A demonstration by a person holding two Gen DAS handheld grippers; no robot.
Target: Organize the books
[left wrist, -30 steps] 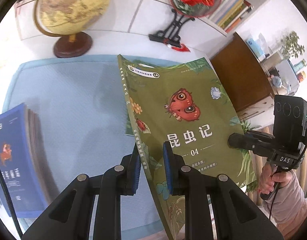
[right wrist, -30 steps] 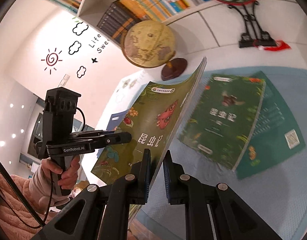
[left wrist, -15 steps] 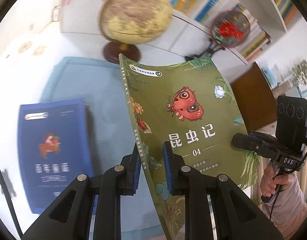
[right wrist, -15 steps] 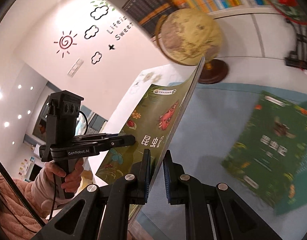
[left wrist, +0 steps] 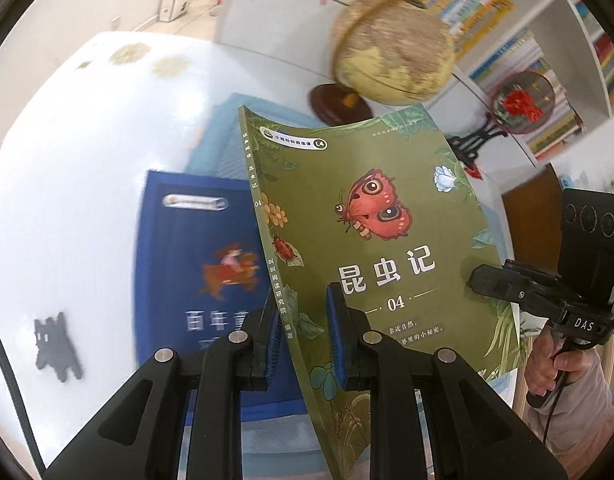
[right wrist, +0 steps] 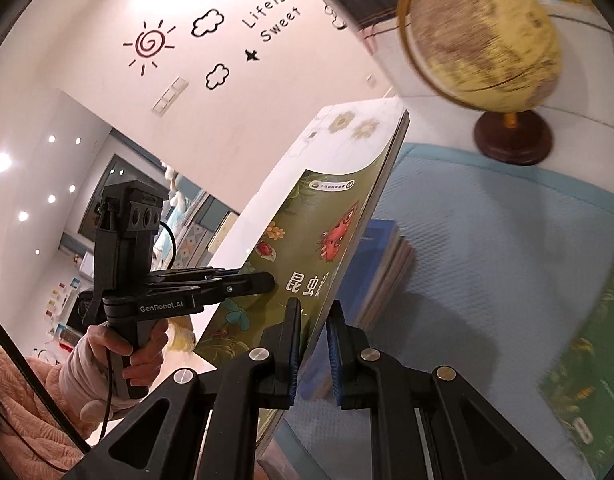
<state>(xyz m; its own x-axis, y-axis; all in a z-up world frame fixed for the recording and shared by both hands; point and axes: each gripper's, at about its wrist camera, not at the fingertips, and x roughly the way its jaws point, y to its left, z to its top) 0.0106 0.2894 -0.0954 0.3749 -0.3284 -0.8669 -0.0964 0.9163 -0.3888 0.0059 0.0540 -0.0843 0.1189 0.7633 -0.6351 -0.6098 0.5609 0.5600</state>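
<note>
Green book (left wrist: 371, 216) (edges clamped by both hand-held grippers) hangs above blue mat (right wrist: 487, 216).

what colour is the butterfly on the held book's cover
Red-orange butterfly with dark eyespots; clearest in left wrist view.

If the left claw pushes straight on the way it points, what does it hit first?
Probably the blue book lying on the mat, just beyond the green book that the left claw holds; depth is uncertain.

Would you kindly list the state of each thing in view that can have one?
green insect book: lifted off the mat, tilted, closed
left gripper: shut on the book's spine edge
right gripper: shut on the book's opposite edge
blue book: closed, flat, atop a stack
globe: upright on its stand
</note>
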